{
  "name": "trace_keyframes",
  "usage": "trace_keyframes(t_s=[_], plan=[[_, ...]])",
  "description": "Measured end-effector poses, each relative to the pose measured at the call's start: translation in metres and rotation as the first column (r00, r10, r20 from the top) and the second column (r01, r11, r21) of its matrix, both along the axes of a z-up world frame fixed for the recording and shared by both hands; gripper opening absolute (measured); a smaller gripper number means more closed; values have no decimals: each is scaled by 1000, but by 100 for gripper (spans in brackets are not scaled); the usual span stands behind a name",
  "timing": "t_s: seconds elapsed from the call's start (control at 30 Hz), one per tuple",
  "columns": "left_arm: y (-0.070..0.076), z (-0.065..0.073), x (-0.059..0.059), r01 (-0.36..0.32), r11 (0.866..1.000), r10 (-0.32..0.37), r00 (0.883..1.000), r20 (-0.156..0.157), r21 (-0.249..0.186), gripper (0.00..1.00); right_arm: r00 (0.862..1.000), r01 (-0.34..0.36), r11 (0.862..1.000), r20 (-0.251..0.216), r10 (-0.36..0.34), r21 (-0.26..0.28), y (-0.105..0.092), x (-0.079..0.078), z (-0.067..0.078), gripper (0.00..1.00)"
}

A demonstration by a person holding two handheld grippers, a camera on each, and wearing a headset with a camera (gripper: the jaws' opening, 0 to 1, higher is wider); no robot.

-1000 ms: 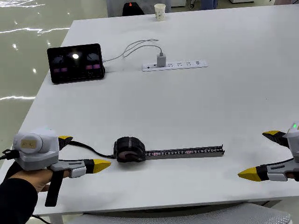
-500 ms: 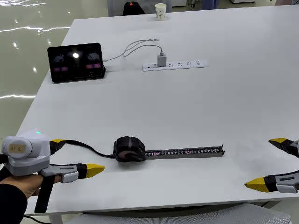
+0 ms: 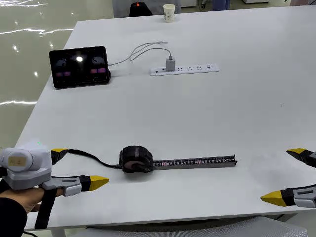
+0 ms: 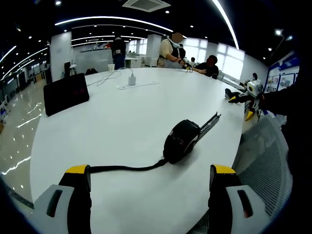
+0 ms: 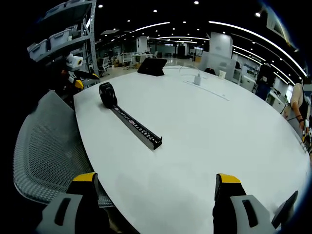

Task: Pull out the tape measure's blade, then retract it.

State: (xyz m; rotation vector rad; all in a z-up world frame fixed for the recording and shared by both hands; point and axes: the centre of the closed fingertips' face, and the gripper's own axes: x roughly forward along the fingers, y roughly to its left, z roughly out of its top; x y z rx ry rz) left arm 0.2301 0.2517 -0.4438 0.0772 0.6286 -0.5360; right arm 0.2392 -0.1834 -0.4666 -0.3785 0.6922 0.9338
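Near edge of table (image 3: pixel 222 108): mesh chair back (image 3: pixel 197 229) just shows below it.

Left gripper (image 3: pixel 83 165) at near left corner, held in a hand (image 3: pixel 29 197). Jaws spread wide, nothing between them but table top. Points toward the tape measure.

Right gripper (image 3: pixel 277 175) at near right corner. Jaws likewise spread wide, gripping nothing. Well apart from the blade's end.

Tape measure (image 3: pixel 136 158): black round case lying close to the near edge, left of middle, between the two grippers. Blade (image 3: pixel 195 161) is out, lying flat on the table and running right from the case, roughly parallel to the near edge. Its tip is free. Black strap (image 3: pixel 94 158) trails left from the case to the far jaw of the left gripper; contact there cannot be made out.

Mid-table, toward left edge: dark tablet (image 3: pixel 79 66), propped, screen lit.

Right of it, near the middle: white power strip (image 3: pixel 185 69) with a charger (image 3: pixel 170 63) plugged in; cable (image 3: pixel 143 49) loops back toward the tablet.

Far edge: paper cup (image 3: pixel 169 12), upright.
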Motion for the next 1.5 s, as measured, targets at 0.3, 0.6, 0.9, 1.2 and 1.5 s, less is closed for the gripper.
trace_keyframes(t_s=[0.3, 0.6, 0.9, 1.2, 1.5], plan=[[-26, 1, 3, -20, 1000, 20, 1000, 6, -2, 99, 998, -56, 996, -27, 54, -73, 1, 2, -12, 99], [-61, -2, 6, -7, 1000, 7, 1000, 11, 18, 99, 993, -110, 988, -45, 106, -111, 10, 11, -13, 99], [-78, 3, 17, -65, 997, 65, 998, 22, -33, 99, 985, -167, 976, -56, 160, -143, 20, 17, -13, 99], [-97, 5, 23, -103, 991, 105, 994, 17, -81, 99, 973, -232, 957, -27, 231, -174, 31, 23, -12, 99], [-106, 2, 39, -173, 985, 175, 981, 79, -27, 99, 957, -290, 945, -61, 284, -153, 46, 34, -11, 99]])
